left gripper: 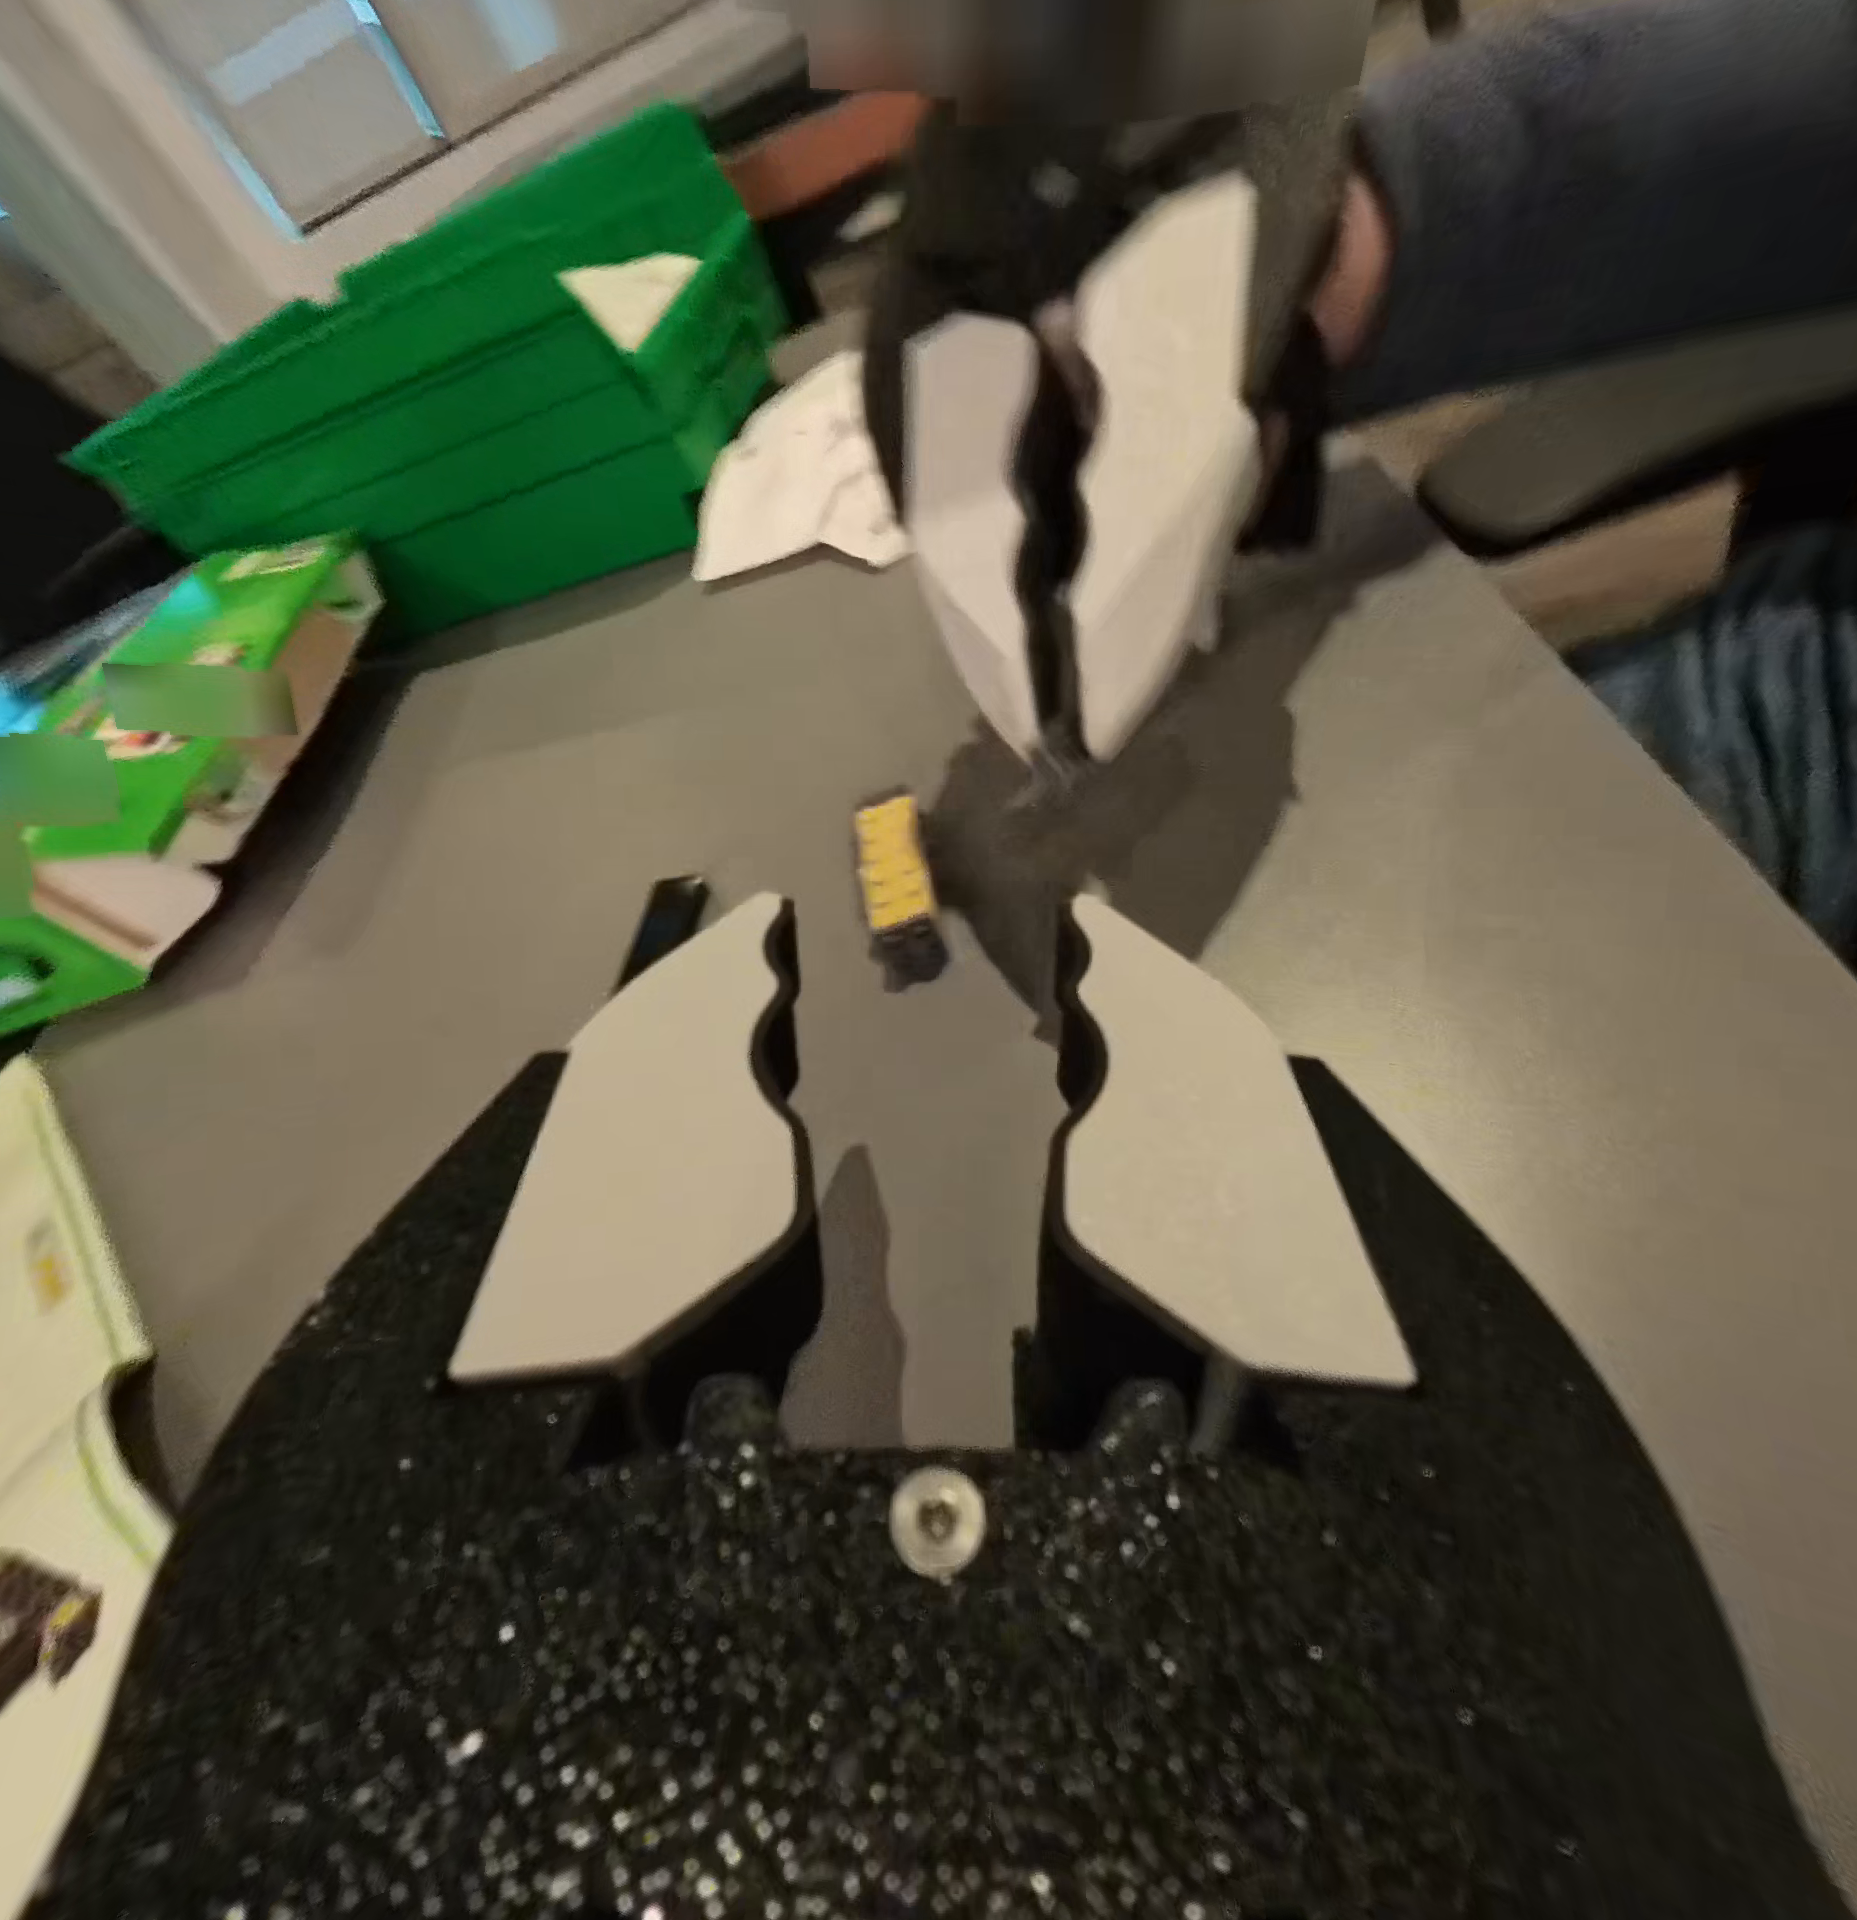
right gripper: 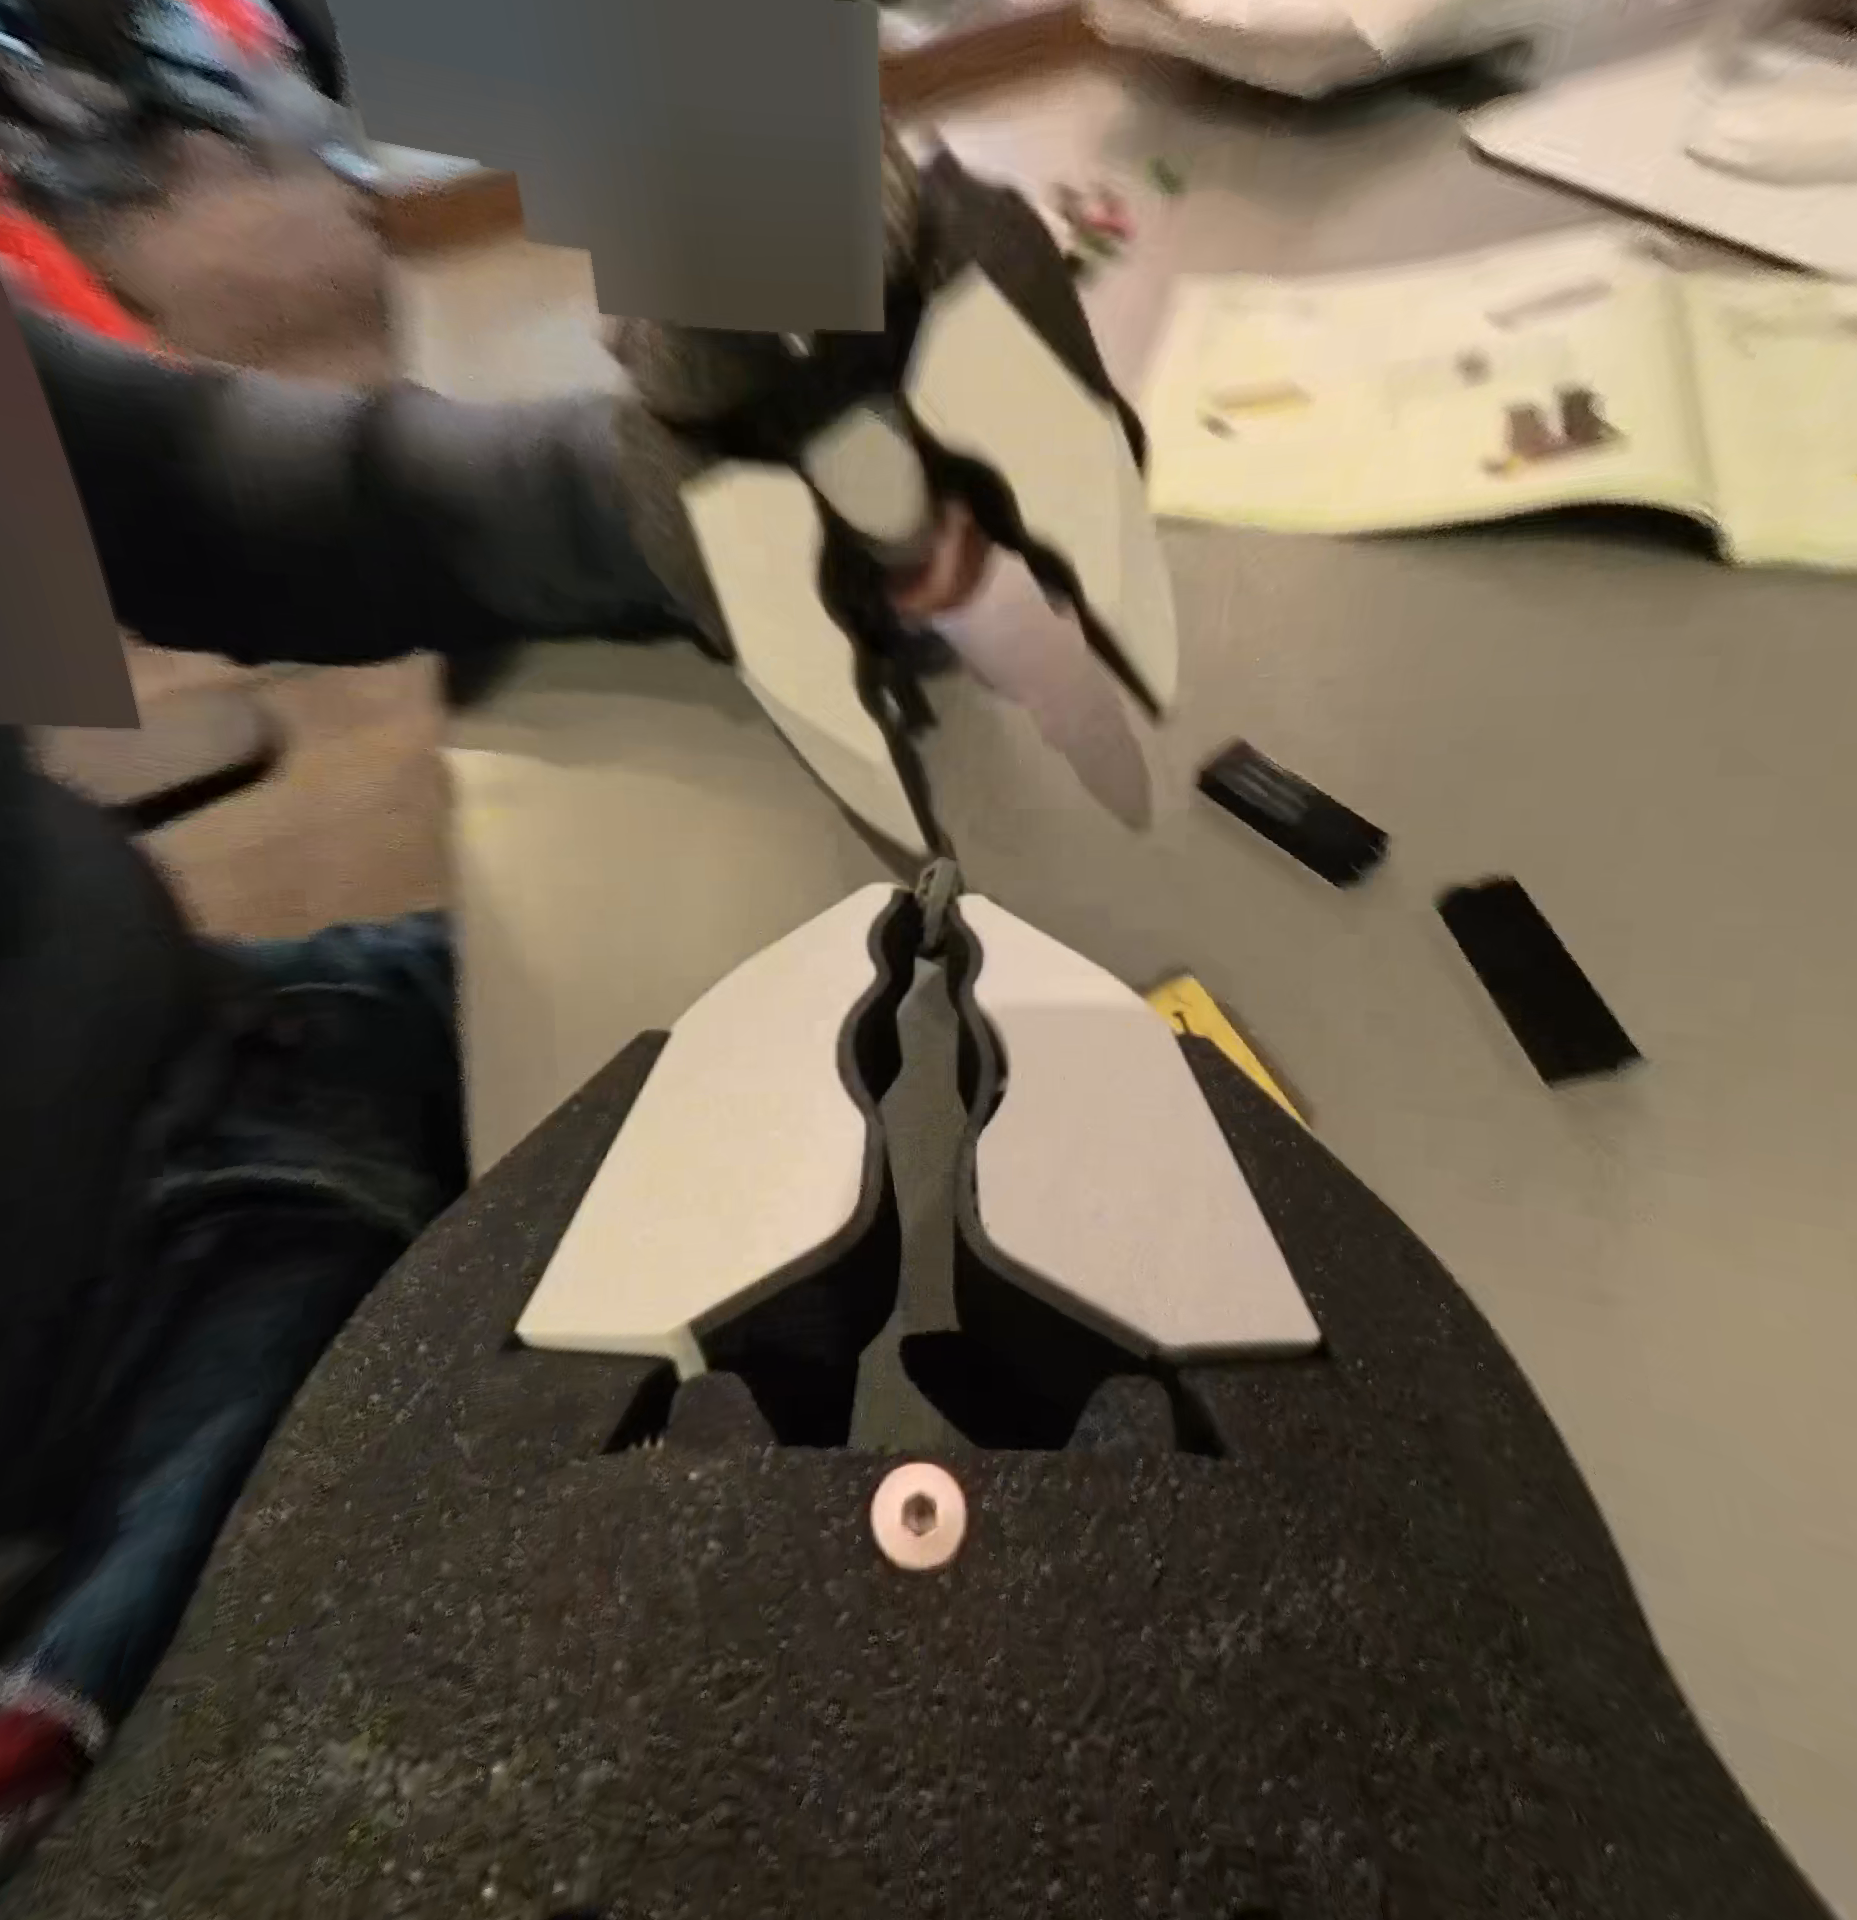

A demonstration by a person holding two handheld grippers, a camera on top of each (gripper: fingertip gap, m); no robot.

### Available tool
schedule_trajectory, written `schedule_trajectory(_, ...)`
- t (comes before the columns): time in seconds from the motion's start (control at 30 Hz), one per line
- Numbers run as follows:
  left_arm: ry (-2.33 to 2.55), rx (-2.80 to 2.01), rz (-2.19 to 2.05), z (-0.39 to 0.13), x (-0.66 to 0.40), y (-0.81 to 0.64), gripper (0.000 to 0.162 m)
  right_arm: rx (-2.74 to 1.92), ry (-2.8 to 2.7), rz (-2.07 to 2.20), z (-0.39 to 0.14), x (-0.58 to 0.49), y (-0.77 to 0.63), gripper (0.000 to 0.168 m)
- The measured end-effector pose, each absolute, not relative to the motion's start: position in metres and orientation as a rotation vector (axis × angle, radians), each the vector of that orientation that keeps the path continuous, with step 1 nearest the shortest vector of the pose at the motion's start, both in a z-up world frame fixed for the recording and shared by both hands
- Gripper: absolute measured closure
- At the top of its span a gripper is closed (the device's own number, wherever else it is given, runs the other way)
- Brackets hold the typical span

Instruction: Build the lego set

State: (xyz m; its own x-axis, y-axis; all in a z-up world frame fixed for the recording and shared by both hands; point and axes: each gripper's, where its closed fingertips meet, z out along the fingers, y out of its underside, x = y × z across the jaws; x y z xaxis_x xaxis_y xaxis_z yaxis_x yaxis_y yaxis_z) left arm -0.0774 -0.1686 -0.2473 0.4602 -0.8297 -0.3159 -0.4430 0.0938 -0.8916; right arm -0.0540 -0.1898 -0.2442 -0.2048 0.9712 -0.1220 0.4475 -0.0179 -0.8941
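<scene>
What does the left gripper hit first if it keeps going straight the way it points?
Probably the yellow-and-black brick assembly on the grey table, just ahead of the open left gripper. The right gripper sits farther on; depth unclear.

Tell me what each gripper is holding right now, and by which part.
The right gripper pinches a small grey piece at its fingertips; blur hides which part. The left gripper is open and holds nothing.

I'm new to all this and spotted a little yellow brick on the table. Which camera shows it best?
The left wrist view: the yellow brick lies whole on the grey table, just beyond the open left claw. In the right wrist view only its corner peeks out beside that camera's own claw.
</scene>
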Motion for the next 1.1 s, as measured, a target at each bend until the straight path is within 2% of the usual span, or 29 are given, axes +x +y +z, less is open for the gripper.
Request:
schedule_trajectory(0.13,1.314,-1.516,-0.378,-0.266,-0.049,-0.183,0.123,-1.269,-1.819,1.360,-0.239,-0.035,-0.207,0.163)
schedule_trajectory(0.3,1.333,-1.419,-0.424,-0.257,-0.025,-0.197,0.135,-1.243,-1.787,1.479,-0.238,-0.032,-0.213,0.163)
schedule_trajectory(0.43,1.331,-1.357,-0.338,-0.252,-0.023,-0.196,0.158,-1.229,-1.756,1.584,-0.231,-0.032,-0.217,0.163)
schedule_trajectory(0.63,1.297,-1.401,-0.388,-0.250,-0.027,-0.195,0.162,-1.274,-1.660,1.644,-0.224,-0.038,-0.208,0.161)
schedule_trajectory(0.7,1.247,-1.470,-0.435,-0.251,-0.029,-0.191,0.162,-1.289,-1.577,1.555,-0.221,-0.040,-0.194,0.143)
schedule_trajectory(0.77,1.191,-1.538,-0.481,-0.251,-0.032,-0.187,0.162,-1.312,-1.559,1.426,-0.221,-0.040,-0.186,0.135)
schedule_trajectory(1.0,1.102,-1.653,-0.577,-0.254,-0.036,-0.181,0.162,-1.320,-1.614,1.037,-0.230,-0.045,-0.183,0.142)
schedule_trajectory(1.1,1.135,-1.630,-0.579,-0.254,-0.034,-0.185,0.162,-1.303,-1.654,0.997,-0.234,-0.045,-0.188,0.147)
